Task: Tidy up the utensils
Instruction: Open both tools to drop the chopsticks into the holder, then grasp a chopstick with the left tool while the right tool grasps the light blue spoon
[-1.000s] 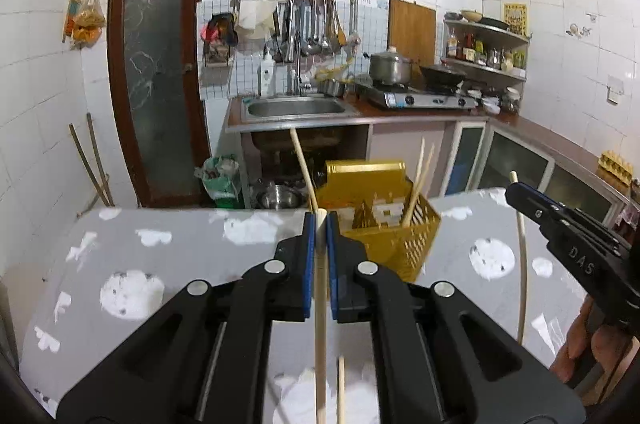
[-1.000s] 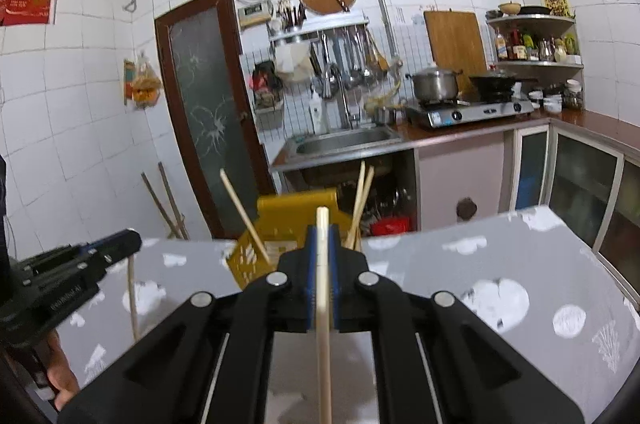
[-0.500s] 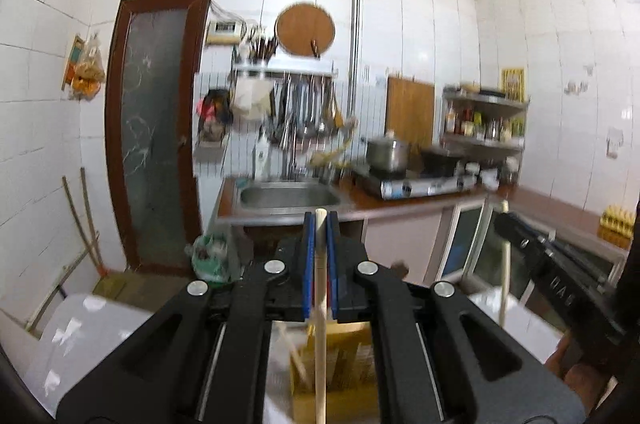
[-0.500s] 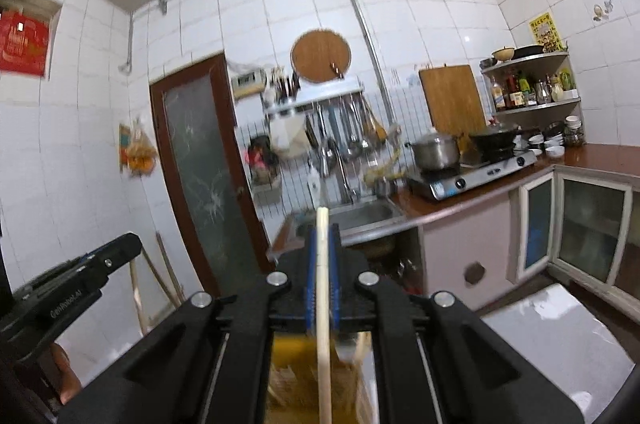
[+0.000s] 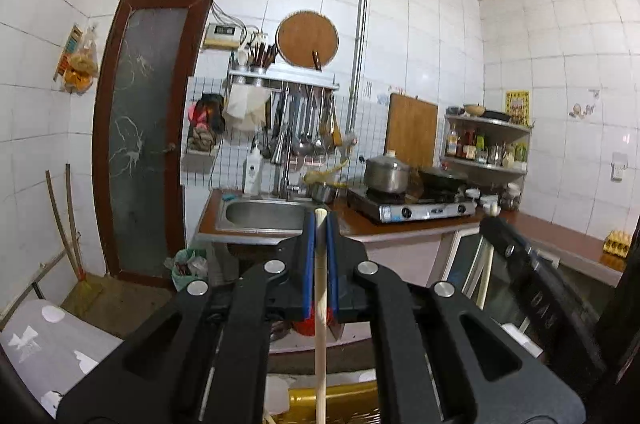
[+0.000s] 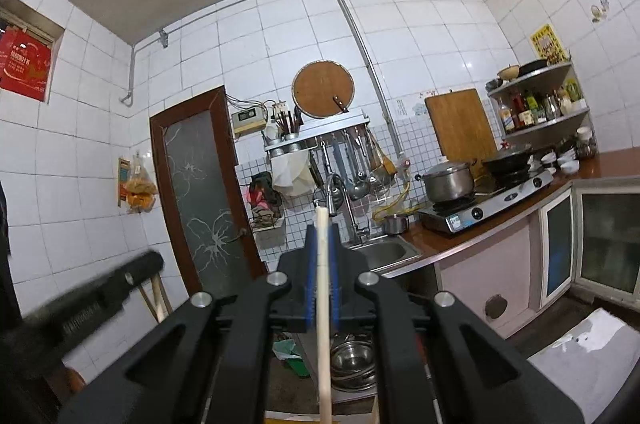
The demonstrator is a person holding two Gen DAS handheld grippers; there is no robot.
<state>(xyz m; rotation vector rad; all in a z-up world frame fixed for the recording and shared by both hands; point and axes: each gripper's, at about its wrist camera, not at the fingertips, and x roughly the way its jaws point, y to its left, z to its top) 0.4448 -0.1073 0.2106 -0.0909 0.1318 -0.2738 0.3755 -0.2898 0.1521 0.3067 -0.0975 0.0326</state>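
Two pale wooden chopsticks (image 5: 320,288) (image 6: 322,304), each upright, one above yellow basket (image 5: 332,404)

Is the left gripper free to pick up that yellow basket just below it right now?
Probably not yet. The left gripper is shut on a chopstick, so its jaws are taken. The yellow basket shows only as a sliver beneath it, nothing lying between them.

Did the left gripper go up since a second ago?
Yes. The left gripper rose: its tips sat over the yellow basket then, and now reach the sink, basket at the bottom edge.
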